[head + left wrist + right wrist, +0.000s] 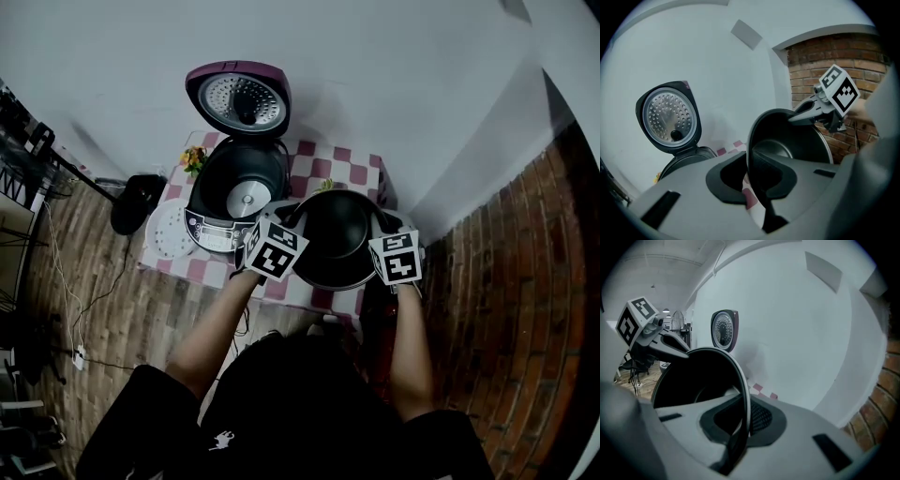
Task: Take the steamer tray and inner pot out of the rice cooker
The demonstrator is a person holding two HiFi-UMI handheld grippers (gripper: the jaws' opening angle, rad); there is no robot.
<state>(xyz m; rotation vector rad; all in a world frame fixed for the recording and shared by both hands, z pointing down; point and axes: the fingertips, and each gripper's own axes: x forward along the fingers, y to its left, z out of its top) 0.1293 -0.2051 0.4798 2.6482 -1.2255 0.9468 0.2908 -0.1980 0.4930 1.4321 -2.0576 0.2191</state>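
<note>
**Inner pot out of the cooker, held by its rim on both sides**

The inner pot (335, 239) is a round, deep bowl of dark, smooth metal with a thin rolled rim and a faint sheen on its floor. It sits over the worktop (349, 171), just right of the rice cooker (217, 225), and whether its base touches the pink-and-white checked cloth cannot be told. Its mouth faces up towards the head camera, so the axis through it stands about upright.

The left gripper (289, 218) has the near-left rim between its fingers, which are narrow, with the thin edge running straight through the gap. The right gripper (380, 222) is pinched tight on the opposite rim.

The cooker body is a rounded, glossy dark shell with an empty well showing a pale disc at the bottom. Its maroon lid (238, 98) stands open, and its inner plate is dimpled bright metal. The steamer tray (171, 228), a white, flat, perforated disc, lies on the cloth touching the cooker's left side.
</note>
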